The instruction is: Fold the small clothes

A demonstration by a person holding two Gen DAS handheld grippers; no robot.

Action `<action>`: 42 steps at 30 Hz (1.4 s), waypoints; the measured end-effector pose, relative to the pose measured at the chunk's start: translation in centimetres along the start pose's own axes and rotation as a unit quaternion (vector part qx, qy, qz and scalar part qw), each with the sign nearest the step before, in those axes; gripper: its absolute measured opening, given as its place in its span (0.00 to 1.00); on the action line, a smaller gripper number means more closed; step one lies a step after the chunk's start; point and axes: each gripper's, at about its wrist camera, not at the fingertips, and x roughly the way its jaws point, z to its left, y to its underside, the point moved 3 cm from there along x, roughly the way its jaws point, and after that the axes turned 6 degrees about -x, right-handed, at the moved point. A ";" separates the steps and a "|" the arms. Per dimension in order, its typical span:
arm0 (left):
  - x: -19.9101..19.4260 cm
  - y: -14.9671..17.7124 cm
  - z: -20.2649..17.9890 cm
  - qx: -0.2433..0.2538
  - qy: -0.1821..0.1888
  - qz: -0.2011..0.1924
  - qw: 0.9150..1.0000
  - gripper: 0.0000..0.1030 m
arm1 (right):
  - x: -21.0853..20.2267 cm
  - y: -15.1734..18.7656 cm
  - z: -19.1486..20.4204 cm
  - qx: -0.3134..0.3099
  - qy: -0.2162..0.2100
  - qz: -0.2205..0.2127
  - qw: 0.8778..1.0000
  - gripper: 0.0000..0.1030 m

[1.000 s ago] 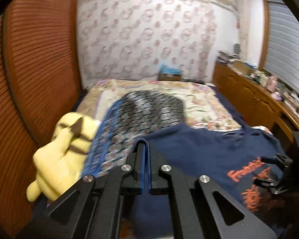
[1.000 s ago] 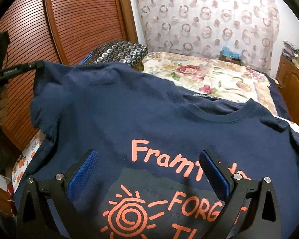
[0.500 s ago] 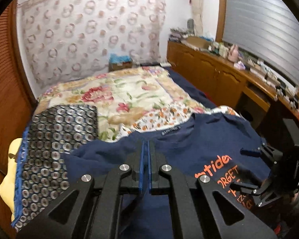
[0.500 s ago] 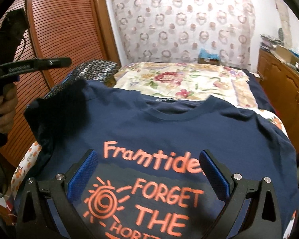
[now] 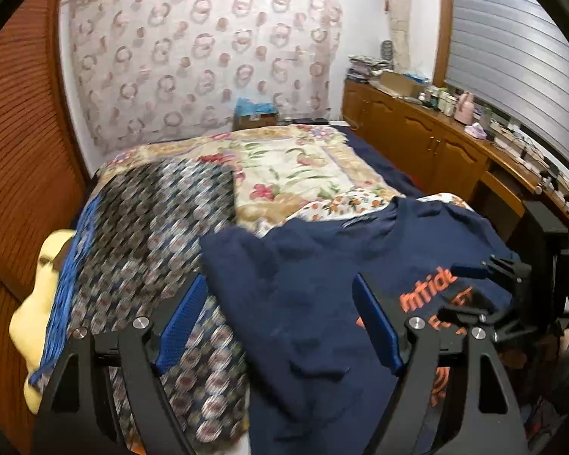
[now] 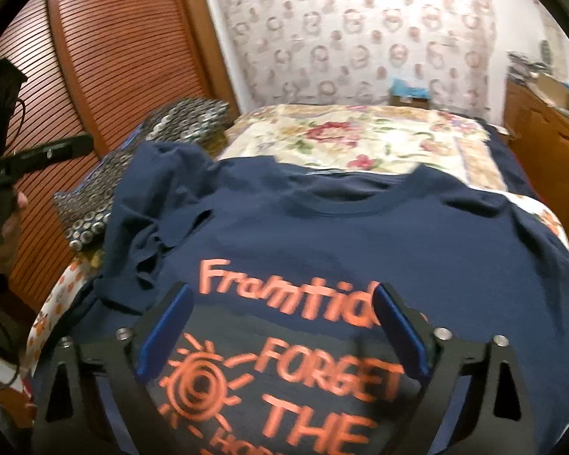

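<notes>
A navy T-shirt (image 6: 360,235) with orange lettering lies front up on the near end of the bed; it also shows in the left wrist view (image 5: 322,284). Its left sleeve is folded in over the body and lies rumpled. My left gripper (image 5: 277,318) is open and empty, just above that folded sleeve. My right gripper (image 6: 280,330) is open and empty, hovering over the orange print. The right gripper also appears at the right of the left wrist view (image 5: 512,295).
A ring-patterned dark pillow (image 5: 163,220) and a yellow plush toy (image 5: 34,326) lie left of the shirt. A floral quilt (image 5: 296,167) covers the bed behind. Slatted wooden doors (image 6: 132,57) stand on the left, and a cluttered wooden cabinet (image 5: 436,140) runs along the right.
My left gripper was shut on the shirt's left sleeve and held it up. It carried the sleeve inward over the shirt, then opened and let it drop. The right gripper stayed open.
</notes>
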 end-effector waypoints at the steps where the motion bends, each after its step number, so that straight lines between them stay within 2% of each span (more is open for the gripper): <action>1: 0.0 0.5 0.4 -0.004 -0.005 0.001 1.000 0.78 | 0.5 -0.2 0.9 -0.007 -0.014 0.003 1.000 0.80; 2: 0.0 0.8 0.6 -0.007 -0.010 0.000 1.000 0.78 | 0.9 -0.4 1.4 -0.012 -0.023 0.004 1.000 0.71; 5: -0.4 2.0 1.7 -0.018 -0.028 -0.011 0.999 0.78 | 2.9 -1.5 3.5 -0.040 -0.051 0.012 0.998 0.62; 9: -1.2 3.1 3.0 -0.034 -0.039 -0.030 0.998 0.78 | 5.9 -3.4 6.1 -0.073 -0.076 0.031 0.994 0.60; 13: -1.6 4.1 3.8 -0.044 -0.045 -0.031 0.998 0.78 | 9.5 -5.1 7.9 -0.087 -0.097 0.056 0.990 0.58; 19: -1.7 4.9 4.7 -0.052 -0.047 -0.030 0.997 0.78 | 13.9 -5.0 10.0 -0.101 -0.102 0.091 0.986 0.42; 22: -1.7 5.3 4.7 -0.056 -0.047 -0.036 0.997 0.78 | 14.6 -5.1 11.1 -0.103 -0.103 0.088 0.985 0.29; 23: -1.7 5.3 4.6 -0.055 -0.047 -0.036 0.997 0.78 | 15.0 -5.3 10.7 -0.102 -0.107 0.088 0.985 0.18; 26: -1.7 5.6 4.4 -0.054 -0.046 -0.037 0.997 0.78 | 16.2 -6.2 10.5 -0.108 -0.122 0.089 0.983 0.05; 28: -1.7 5.8 4.4 -0.055 -0.045 -0.037 0.997 0.78 | 15.5 -5.9 10.2 -0.100 -0.140 0.082 0.982 0.04; 29: -1.8 5.9 4.3 -0.054 -0.043 -0.037 0.997 0.78 | 15.2 -7.3 8.5 -0.097 -0.144 0.075 0.982 0.04; 32: -2.2 5.7 3.9 -0.049 -0.044 -0.040 0.997 0.78 | 12.2 -8.0 7.2 -0.089 -0.132 0.033 0.987 0.04; 35: -2.4 5.8 3.5 -0.038 -0.050 -0.040 0.997 0.78 | 9.9 -8.8 6.1 -0.072 -0.094 0.011 0.993 0.04; 39: -2.3 5.8 3.1 -0.030 -0.058 -0.039 0.997 0.78 | 11.0 -8.3 6.0 -0.077 -0.038 0.034 0.996 0.05; 40: -2.3 5.8 3.0 -0.031 -0.056 -0.038 0.997 0.78 | 11.2 -8.2 5.9 -0.077 -0.027 0.039 0.996 0.09; 42: -2.4 5.8 2.8 -0.035 -0.052 -0.038 0.997 0.78 | 11.7 -8.7 5.5 -0.080 -0.003 0.050 0.996 0.37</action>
